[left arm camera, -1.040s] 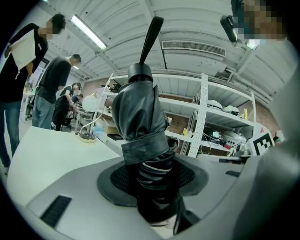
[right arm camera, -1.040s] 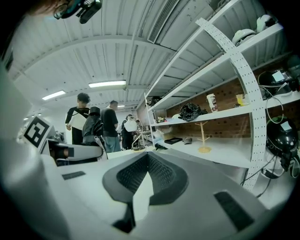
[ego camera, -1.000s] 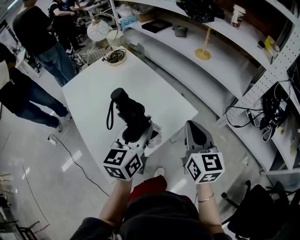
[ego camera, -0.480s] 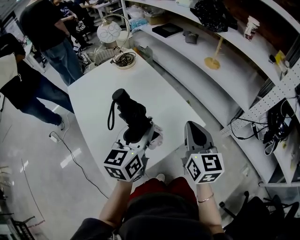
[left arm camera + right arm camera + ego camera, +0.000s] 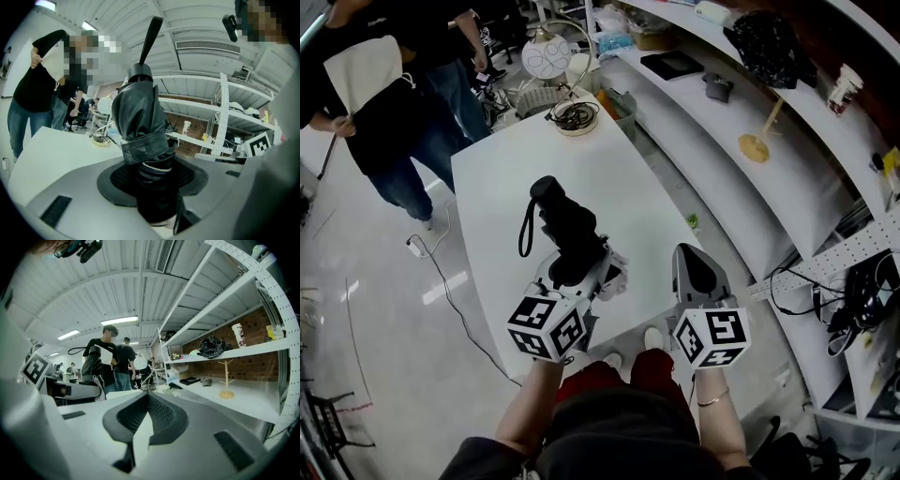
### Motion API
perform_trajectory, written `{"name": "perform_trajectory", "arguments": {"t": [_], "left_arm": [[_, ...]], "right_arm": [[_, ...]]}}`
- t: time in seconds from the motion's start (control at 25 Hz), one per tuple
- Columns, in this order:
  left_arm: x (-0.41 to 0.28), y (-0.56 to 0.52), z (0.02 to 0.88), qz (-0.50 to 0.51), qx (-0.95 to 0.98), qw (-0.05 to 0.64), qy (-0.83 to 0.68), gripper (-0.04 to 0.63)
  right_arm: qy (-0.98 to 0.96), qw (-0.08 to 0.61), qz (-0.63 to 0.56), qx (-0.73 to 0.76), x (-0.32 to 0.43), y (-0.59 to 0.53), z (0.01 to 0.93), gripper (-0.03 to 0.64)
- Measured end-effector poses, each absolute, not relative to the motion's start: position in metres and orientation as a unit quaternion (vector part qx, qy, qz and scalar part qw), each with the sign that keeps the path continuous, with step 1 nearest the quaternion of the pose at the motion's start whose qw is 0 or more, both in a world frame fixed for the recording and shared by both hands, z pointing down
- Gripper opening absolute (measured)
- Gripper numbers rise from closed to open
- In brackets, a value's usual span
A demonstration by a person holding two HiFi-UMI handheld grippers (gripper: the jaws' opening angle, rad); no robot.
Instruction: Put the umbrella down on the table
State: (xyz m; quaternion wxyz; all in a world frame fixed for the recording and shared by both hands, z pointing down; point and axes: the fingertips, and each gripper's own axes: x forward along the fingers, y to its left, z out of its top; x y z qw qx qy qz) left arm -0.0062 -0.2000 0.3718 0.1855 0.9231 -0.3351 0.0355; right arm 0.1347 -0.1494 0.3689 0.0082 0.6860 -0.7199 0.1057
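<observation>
From the head view, the left tongs are clamped on the lower end of a folded black umbrella. It stands nearly upright, leaning away toward the far side, with its wrist strap hanging in a loop on the left. It is over the near part of the white bench. From above it looks clear of the top, though I can't be certain. The right tongs are just to the right, past the near right edge of the bench, closed to a point with nothing in them. At the far end of the bench lies a coil of cable. A person holding a white bag stands on the floor at the far left. Long white shelves run along the right, carrying a small wooden stand.

In the left gripper view, the pads press on the umbrella's wrapped fabric from both sides, and its strap end points up.

In the right gripper view, the two jaws meet at their tips and are empty. The left tongs and the umbrella show off to the left.
</observation>
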Motion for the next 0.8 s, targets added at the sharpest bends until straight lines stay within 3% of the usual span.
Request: {"name": "perform_trajectory", "arguments": {"t": [0.8], "left_arm": [[0.012,-0.248,0.393,0.047,0.865,0.217,-0.449,0.196]], "right_arm": [[-0.806,0.034,0.118,0.578,0.164,-0.242,0.381,0.015]]}}
